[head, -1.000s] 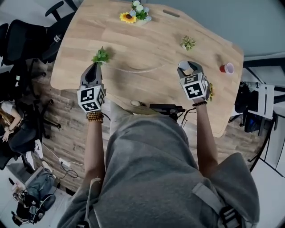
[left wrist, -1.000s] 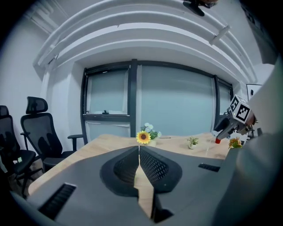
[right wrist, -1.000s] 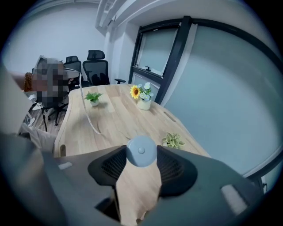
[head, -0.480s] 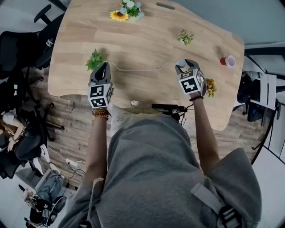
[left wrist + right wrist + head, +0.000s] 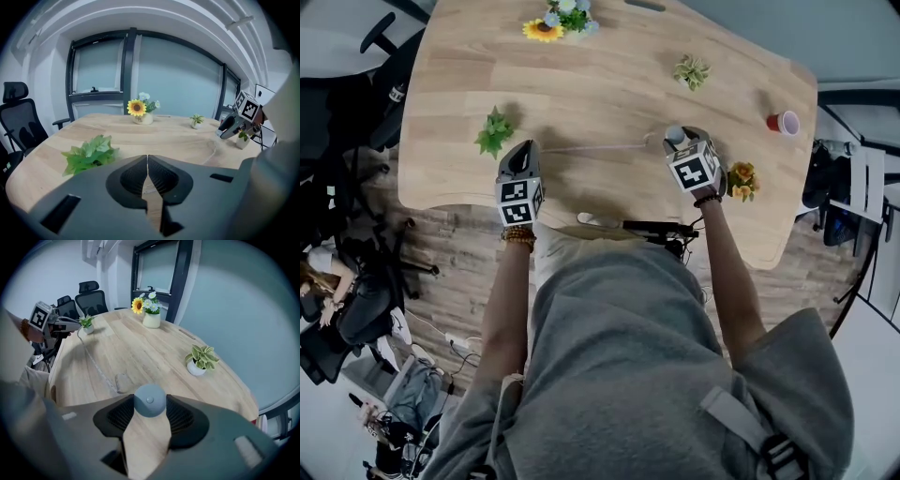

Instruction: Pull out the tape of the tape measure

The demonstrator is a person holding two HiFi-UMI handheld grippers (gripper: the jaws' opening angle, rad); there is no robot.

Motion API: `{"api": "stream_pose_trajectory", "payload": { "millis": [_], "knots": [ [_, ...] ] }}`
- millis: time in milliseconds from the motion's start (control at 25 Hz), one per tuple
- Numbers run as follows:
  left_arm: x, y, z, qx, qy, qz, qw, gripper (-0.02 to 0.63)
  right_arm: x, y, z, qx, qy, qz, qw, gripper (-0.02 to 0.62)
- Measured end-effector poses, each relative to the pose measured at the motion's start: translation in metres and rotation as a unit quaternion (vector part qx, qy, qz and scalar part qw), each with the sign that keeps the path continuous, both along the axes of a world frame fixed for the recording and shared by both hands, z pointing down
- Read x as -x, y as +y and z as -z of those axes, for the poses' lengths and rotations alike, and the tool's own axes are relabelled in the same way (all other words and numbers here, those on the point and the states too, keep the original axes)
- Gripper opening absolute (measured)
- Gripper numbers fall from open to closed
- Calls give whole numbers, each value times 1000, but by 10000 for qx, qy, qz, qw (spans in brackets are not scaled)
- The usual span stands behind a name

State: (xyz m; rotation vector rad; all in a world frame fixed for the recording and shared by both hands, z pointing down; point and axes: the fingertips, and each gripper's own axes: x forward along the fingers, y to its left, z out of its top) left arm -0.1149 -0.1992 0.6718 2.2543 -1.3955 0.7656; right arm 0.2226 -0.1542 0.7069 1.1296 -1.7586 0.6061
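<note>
I am squeezing my right gripper (image 5: 149, 405) fingers around the tape measure (image 5: 149, 398) while my left gripper (image 5: 146, 162) fingers are pinching shut on the tape (image 5: 591, 147) crossing the counter (image 5: 609, 94).

A: How is the scene lit?
B: Soft, even light is given by the pale windows (image 5: 98, 65); only faint shadows are cast on the bench (image 5: 600, 94).
A: And sharpness?
B: Edges are bent and corners darkened by the wide lenses. The left claw (image 5: 146, 159), right claw (image 5: 150, 404) and tape measure (image 5: 149, 398) are blurred up close; the tape (image 5: 600, 146) is barely resolved from overhead.
</note>
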Motion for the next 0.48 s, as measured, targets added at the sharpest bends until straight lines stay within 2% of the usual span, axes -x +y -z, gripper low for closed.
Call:
{"api": "stream_pose_trajectory", "payload": {
  "millis": [480],
  "knots": [
    [1,25,-49,749,-323,-166,9965,15,1,4,-36,348,-85,4,9994,225]
  ]
}}
